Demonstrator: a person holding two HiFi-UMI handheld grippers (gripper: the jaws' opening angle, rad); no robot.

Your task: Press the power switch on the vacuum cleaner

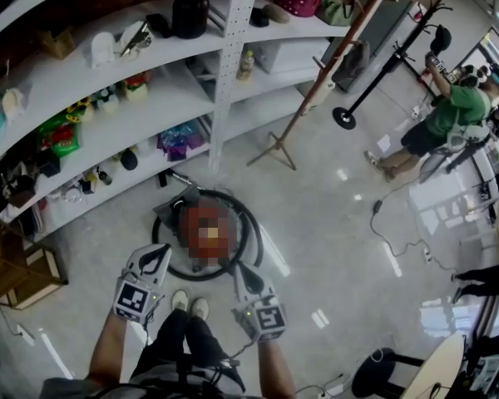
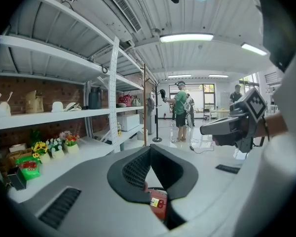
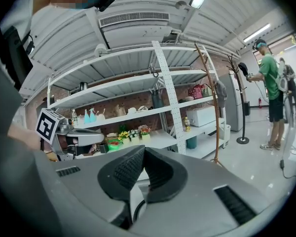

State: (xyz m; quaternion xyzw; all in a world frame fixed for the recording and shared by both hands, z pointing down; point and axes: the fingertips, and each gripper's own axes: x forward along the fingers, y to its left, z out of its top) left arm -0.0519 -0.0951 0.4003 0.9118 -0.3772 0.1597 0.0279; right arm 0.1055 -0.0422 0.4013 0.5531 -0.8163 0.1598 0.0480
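The red vacuum cleaner lies on the floor in front of the shelving, ringed by its black hose; a mosaic patch covers its top, so no switch shows. My left gripper hangs above its near left side, shut and empty. My right gripper hovers over the near right of the hose, shut too. In the left gripper view the pads of the left gripper meet, with the red vacuum cleaner below them. In the right gripper view the right gripper is closed above the hose.
White shelving full of small items runs along the far left. A wooden coat stand leans behind the vacuum. A cable trails on the floor at right, near a person in green. A wooden crate sits at left.
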